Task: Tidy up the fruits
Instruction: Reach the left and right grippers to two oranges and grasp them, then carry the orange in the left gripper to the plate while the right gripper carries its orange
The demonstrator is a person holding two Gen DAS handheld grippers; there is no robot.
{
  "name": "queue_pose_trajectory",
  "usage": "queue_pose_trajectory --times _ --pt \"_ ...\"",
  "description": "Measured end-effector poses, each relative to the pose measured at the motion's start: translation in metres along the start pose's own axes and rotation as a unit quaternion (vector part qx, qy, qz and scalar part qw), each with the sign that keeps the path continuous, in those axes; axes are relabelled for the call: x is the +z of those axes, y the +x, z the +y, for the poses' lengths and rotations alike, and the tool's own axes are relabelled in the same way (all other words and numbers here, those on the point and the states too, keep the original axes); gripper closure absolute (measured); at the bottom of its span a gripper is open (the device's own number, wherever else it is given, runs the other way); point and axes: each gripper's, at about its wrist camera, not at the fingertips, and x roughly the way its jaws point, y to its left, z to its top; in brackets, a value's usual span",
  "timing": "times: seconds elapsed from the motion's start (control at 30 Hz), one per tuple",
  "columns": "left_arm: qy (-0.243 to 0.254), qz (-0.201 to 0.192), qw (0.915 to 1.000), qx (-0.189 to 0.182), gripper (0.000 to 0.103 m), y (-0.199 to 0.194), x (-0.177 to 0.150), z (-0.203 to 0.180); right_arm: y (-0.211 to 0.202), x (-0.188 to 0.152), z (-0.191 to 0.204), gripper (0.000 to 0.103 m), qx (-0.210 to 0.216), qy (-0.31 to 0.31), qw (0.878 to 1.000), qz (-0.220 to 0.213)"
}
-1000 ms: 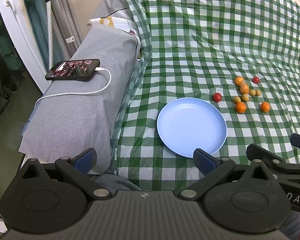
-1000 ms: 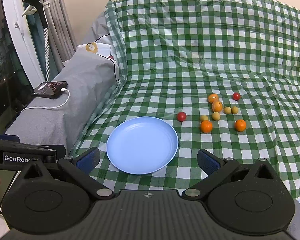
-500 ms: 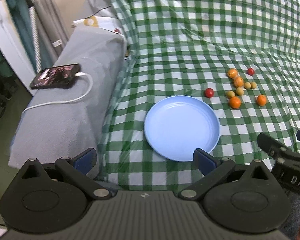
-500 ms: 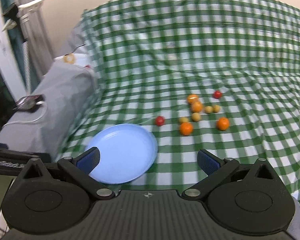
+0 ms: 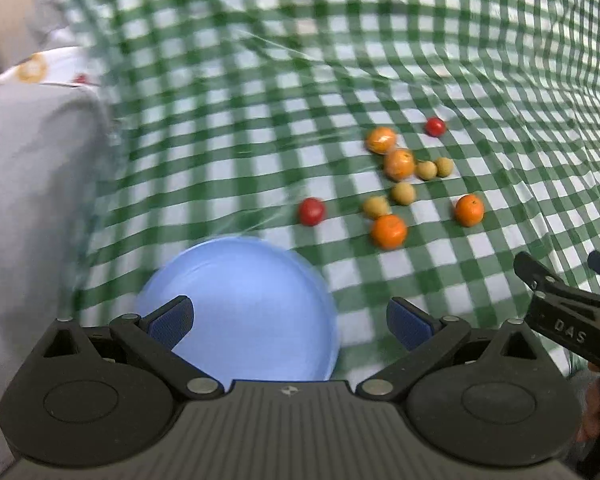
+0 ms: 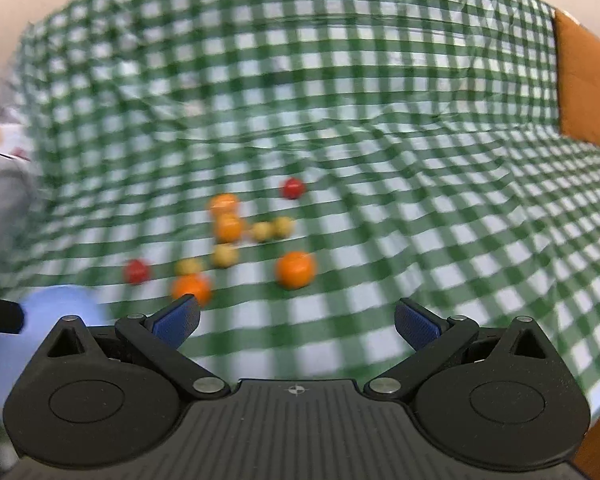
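A light blue plate (image 5: 240, 300) lies on the green checked cloth, just in front of my open, empty left gripper (image 5: 290, 322). Beyond it lies a loose cluster of small fruits: several oranges, one nearest (image 5: 389, 232), two red ones (image 5: 311, 211) (image 5: 435, 126) and several small yellow ones (image 5: 403, 193). In the right wrist view my right gripper (image 6: 296, 322) is open and empty, close before the cluster; one orange (image 6: 295, 269) lies just ahead, another (image 6: 191, 289) by its left fingertip. The plate (image 6: 56, 306) shows at the far left.
A grey cushioned armrest (image 5: 32, 184) borders the cloth on the left. An orange-brown cushion (image 6: 584, 96) stands at the right. The right gripper's body (image 5: 564, 320) shows at the right edge of the left wrist view. The views are motion-blurred.
Both grippers have moved forward and right toward the fruits. The plate now sits under the left gripper's fingers; the phone and cable have left the view. Both stay open.
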Motion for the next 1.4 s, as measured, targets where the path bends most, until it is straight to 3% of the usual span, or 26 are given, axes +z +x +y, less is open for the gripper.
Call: queue_pose_trajectory --times 0.2,0.3,0.4,0.6,0.7,0.73,0.77,0.8,0.83,0.87,0.9,1.0,1.2,1.4 --pt "0.007 0.039 0.9989 -0.023 0.000 0.086 0.038 -0.045 0.092 0.002 -0.028 0.001 -0.013 -0.038 0.999 0.031" --pt "-0.002 0.054 0.9982 -0.027 0.000 0.119 0.049 -0.059 0.124 -0.001 -0.031 0.001 0.002 -0.043 0.998 0.040" --pt "-0.006 0.069 0.9972 -0.030 0.000 0.145 0.054 -0.067 0.142 -0.007 -0.027 0.001 0.031 -0.053 0.998 0.029" --pt "-0.029 0.088 0.9953 -0.027 0.003 0.175 0.052 -0.058 0.159 -0.017 -0.015 0.001 0.034 -0.067 0.997 -0.001" --pt "-0.057 0.063 0.9957 -0.035 0.020 0.171 0.053 -0.050 0.160 -0.016 -0.014 0.001 0.036 -0.072 0.997 -0.006" --pt "-0.057 0.056 0.9961 -0.039 0.035 0.169 0.054 -0.050 0.160 -0.016 -0.014 0.002 0.038 -0.071 0.997 -0.006" --pt "-0.052 0.052 0.9964 -0.042 0.055 0.167 0.055 -0.051 0.159 -0.016 -0.015 0.010 0.046 -0.068 0.997 -0.008" --pt "-0.044 0.051 0.9968 -0.045 0.064 0.166 0.056 -0.052 0.156 -0.016 -0.015 0.029 0.054 -0.066 0.996 -0.017" --pt "-0.039 0.052 0.9969 -0.045 0.063 0.164 0.057 -0.053 0.151 -0.018 -0.013 0.039 0.060 -0.071 0.995 -0.023" --pt "-0.041 0.057 0.9965 -0.046 0.064 0.162 0.057 -0.053 0.149 -0.018 -0.013 0.063 0.068 -0.075 0.994 -0.028" --pt "-0.045 0.061 0.9959 -0.049 0.064 0.160 0.058 -0.055 0.147 -0.020 -0.011 0.065 0.068 -0.080 0.994 -0.031" --pt "-0.053 0.057 0.9954 -0.056 0.064 0.145 0.057 -0.054 0.143 -0.018 -0.012 0.065 0.060 -0.075 0.995 -0.033" --pt "-0.047 0.023 0.9966 -0.063 0.064 0.079 0.045 -0.040 0.106 -0.003 -0.016 0.065 0.035 -0.080 0.994 -0.069" --pt "-0.049 0.007 0.9978 -0.043 0.064 -0.004 0.007 -0.005 0.025 -0.003 -0.012 0.065 0.071 -0.097 0.989 -0.084"
